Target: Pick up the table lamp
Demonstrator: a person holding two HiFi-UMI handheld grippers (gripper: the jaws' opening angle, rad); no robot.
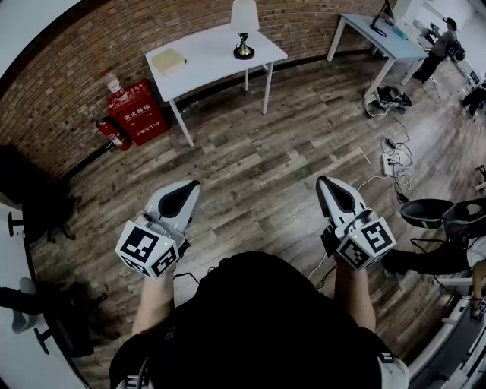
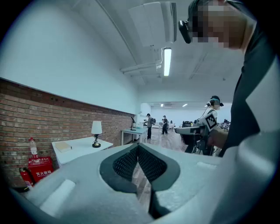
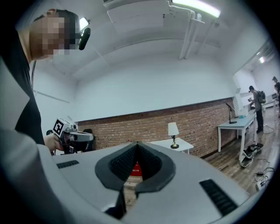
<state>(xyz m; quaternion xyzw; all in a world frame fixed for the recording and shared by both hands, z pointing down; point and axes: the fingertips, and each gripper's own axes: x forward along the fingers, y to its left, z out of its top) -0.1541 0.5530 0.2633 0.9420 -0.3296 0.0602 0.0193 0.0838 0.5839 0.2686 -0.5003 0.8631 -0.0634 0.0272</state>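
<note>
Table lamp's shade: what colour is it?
The table lamp's shade is white; head view shows it best.

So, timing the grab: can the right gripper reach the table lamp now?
Probably not: the table lamp stands on the white table across open floor, far from the right gripper. Path looks free.

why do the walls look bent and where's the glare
Head view: wide lens curves the brick wall into an arc, corners black. Left gripper view: ceiling light blown out. Right gripper view: ceiling strip glares at top; table lamp small but sharp.
</note>
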